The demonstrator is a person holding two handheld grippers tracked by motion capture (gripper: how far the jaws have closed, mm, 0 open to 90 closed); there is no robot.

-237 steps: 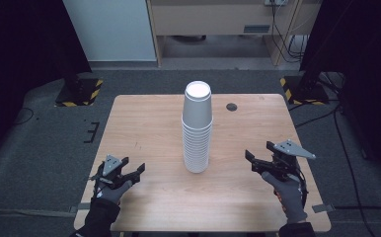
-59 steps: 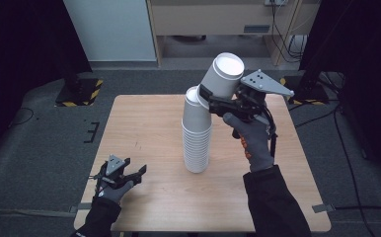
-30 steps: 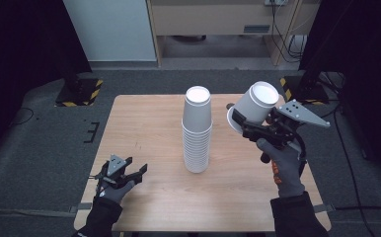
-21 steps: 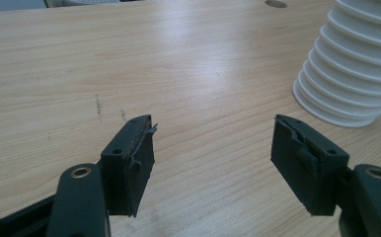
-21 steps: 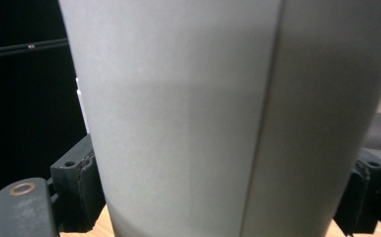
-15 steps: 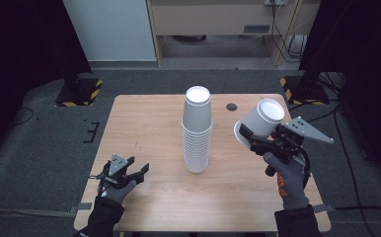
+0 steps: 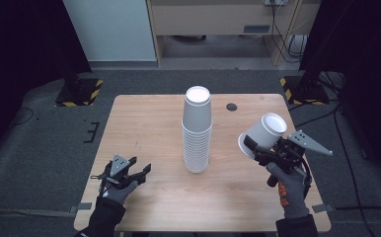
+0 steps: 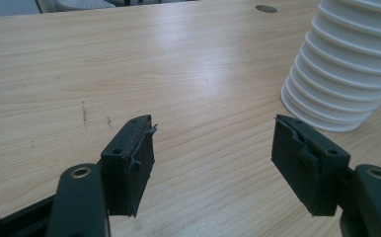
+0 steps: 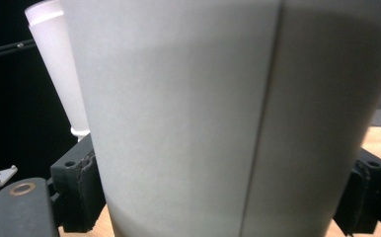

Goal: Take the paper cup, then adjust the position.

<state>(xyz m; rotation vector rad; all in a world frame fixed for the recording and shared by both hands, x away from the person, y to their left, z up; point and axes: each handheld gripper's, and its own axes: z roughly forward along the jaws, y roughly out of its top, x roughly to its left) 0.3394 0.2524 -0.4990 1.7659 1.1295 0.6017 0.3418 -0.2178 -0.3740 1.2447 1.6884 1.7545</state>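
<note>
The right gripper (image 7: 255, 146), clamped on one cup (image 7: 264, 133), has carried it off the stack (image 7: 197, 129) and lowered it toward the counter (image 7: 144, 123), ready to set down, while the left gripper (image 7: 138, 174) rests with jaws apart.

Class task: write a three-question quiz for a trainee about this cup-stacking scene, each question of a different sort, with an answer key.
1. True or false: the left gripper is clamped on a cup.
2. Multiple choice: the single white paper cup held by the right gripper is A) upright on the table, B) tilted in the air to the right of the stack, C) sitting on top of the stack.
3. Short answer: how does the stack of white paper cups stand on the wooden table?

Key
1. False: its jaws stand wide apart over bare wood, low near the table's front left.
2. B.
3. Upside down, rims down, near the table's middle.
</note>
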